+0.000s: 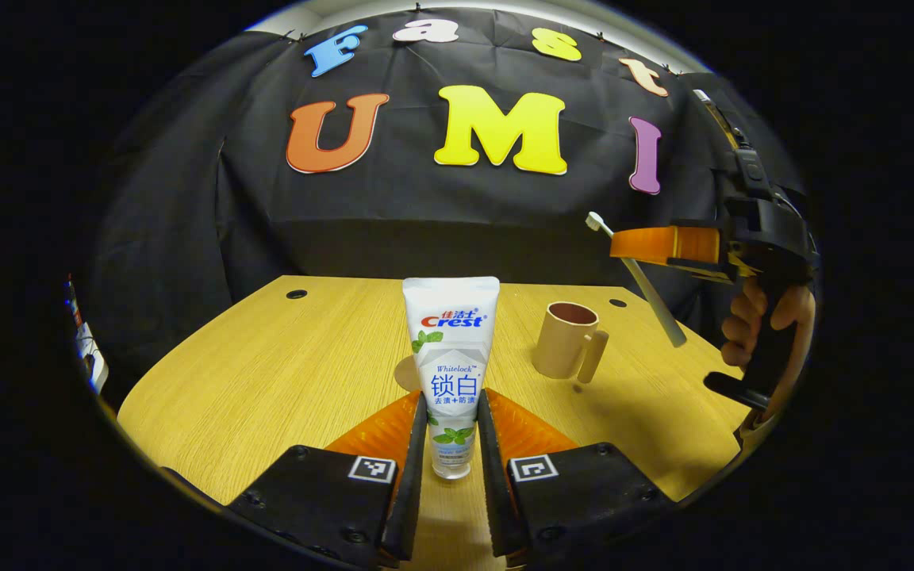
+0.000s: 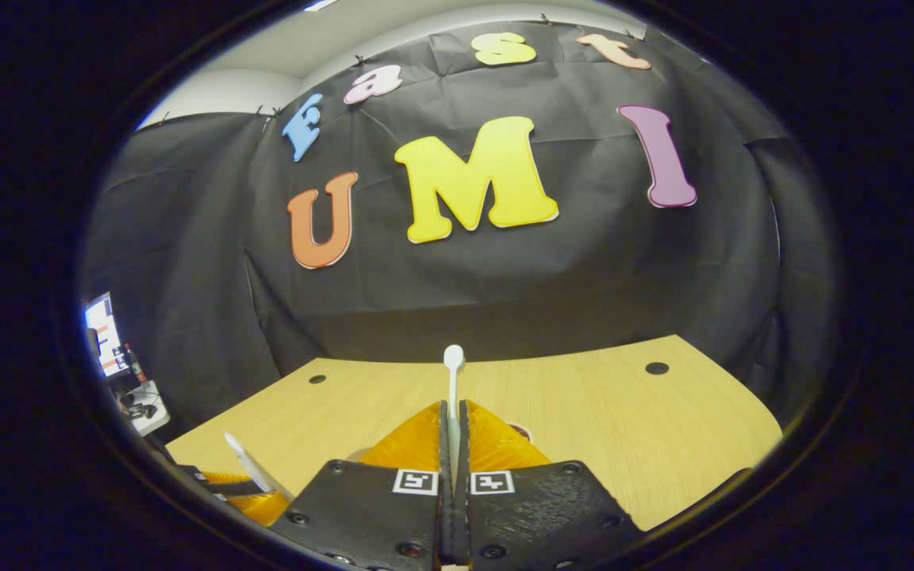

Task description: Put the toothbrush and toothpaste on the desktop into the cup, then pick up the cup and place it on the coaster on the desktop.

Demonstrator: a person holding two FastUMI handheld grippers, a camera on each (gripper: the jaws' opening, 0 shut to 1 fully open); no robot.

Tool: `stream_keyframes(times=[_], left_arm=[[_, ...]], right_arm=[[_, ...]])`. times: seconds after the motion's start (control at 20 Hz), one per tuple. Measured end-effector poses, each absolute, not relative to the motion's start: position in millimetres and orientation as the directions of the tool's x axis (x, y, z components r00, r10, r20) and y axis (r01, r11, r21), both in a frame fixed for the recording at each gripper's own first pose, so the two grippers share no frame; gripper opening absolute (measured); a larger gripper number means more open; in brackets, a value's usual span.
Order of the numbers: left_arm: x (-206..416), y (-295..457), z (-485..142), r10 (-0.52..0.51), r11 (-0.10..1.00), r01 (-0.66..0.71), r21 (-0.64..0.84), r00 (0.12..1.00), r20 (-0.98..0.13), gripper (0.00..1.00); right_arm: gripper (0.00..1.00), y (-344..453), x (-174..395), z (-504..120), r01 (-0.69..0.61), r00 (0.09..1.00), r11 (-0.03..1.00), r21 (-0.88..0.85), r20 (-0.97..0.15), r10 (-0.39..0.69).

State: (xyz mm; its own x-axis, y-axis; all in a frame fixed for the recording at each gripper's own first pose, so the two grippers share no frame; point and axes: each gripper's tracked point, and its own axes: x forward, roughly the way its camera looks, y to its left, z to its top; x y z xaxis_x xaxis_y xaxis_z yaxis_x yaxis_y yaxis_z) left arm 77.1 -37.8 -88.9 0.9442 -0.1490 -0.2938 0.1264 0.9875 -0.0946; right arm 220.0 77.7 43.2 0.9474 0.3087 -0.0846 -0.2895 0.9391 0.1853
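Note:
My left gripper [image 1: 451, 416] is shut on the white toothpaste tube [image 1: 451, 333], which stands upright with its cap down over the wooden desktop [image 1: 266, 381]. A tan cup [image 1: 564, 341] with a handle stands to the right of the tube. The round coaster [image 1: 405, 373] peeks out behind the tube. My right gripper [image 2: 453, 416] is shut on the white toothbrush [image 2: 453, 373], bristle end pointing forward. In the left gripper view the right gripper [image 1: 624, 242] holds the toothbrush [image 1: 647, 289] slanted in the air, above and right of the cup.
A hand [image 1: 750, 325] grips the right gripper's handle at the desk's right edge. The left gripper [image 2: 247, 488] and tube [image 2: 243, 456] show at the lower left of the right gripper view. Small holes [image 1: 296, 294] dot the desktop's back. A lit screen [image 2: 104, 333] stands off the left side.

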Motion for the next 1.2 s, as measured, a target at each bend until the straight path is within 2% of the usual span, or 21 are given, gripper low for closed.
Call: stream_keyframes(times=[0.35,0.45,0.85,1.0,1.05,1.2], left_arm=[[91.1,-46.1,-80.7,-0.171,0.984,0.15,-0.098,0.951,-0.259,0.38],[92.3,-48.6,-79.4,-0.177,0.983,0.158,-0.094,0.952,-0.25,0.39],[99.0,-55.1,-82.9,-0.186,0.981,0.163,-0.107,0.947,-0.261,0.39],[97.1,-57.7,-84.2,-0.188,0.981,0.165,-0.105,0.946,-0.262,0.38],[97.2,-58.8,-83.8,-0.187,0.981,0.166,-0.102,0.947,-0.261,0.38],[94.0,-60.2,-84.8,-0.186,0.981,0.166,-0.098,0.948,-0.259,0.38]], right_arm=[[0.0,79.9,308.6,45.5,-0.263,0.963,0.956,0.133,-0.025,0.268],[0.0,83.3,323.6,36.3,-0.257,0.964,0.958,0.13,-0.04,0.264],[0.04,78.0,335.7,29.4,-0.253,0.964,0.956,0.146,-0.043,0.262],[0.02,75.4,333.8,25.6,-0.254,0.962,0.953,0.167,-0.058,0.267],[0.06,72.3,335.3,22.4,-0.251,0.963,0.953,0.172,-0.062,0.264],[0.06,71.2,334.3,19.9,-0.258,0.958,0.944,0.207,-0.069,0.277]])
